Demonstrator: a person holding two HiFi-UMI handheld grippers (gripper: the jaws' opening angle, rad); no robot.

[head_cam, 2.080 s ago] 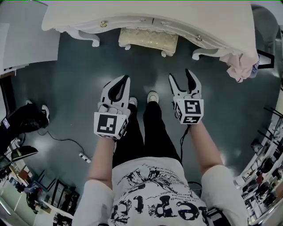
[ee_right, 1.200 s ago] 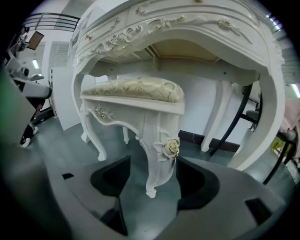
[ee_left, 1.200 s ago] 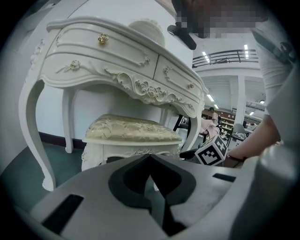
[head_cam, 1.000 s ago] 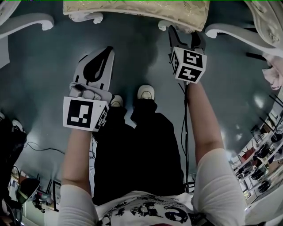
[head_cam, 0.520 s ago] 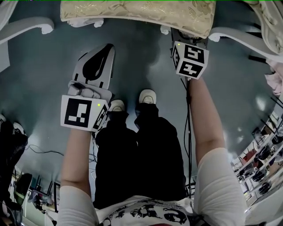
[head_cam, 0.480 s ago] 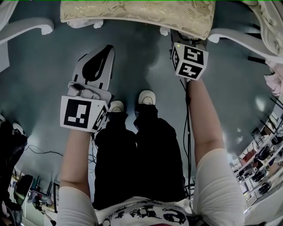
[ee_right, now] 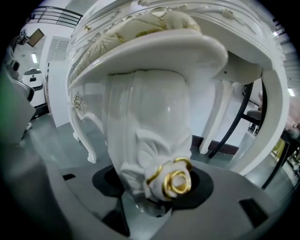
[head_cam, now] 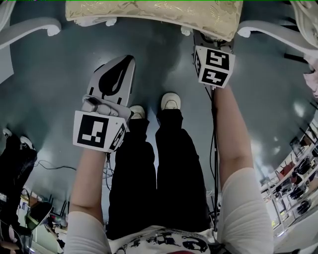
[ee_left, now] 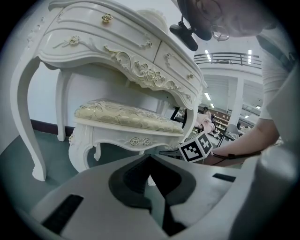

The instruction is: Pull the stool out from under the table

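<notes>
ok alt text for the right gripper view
A carved white stool leg with a gold-trimmed rose stands between the fingers of the right gripper, which have just been closing around it. The ornate white table arches behind.

head view | stool (head_cam: 154,15) cut by top edge | right claw (head_cam: 212,40) tips under it

We see glossy white lacquer on the stool leg (ee_right: 145,131), its carved rose (ee_right: 171,183) edged in gilt. At twelve o'clock in the head view, the stool seat (head_cam: 159,12) is cream brocade cloth. The floor (head_cam: 44,89) looks smooth, faintly shiny; the left hand-held gripper (ee_left: 150,159) matt grey plastic.
</notes>
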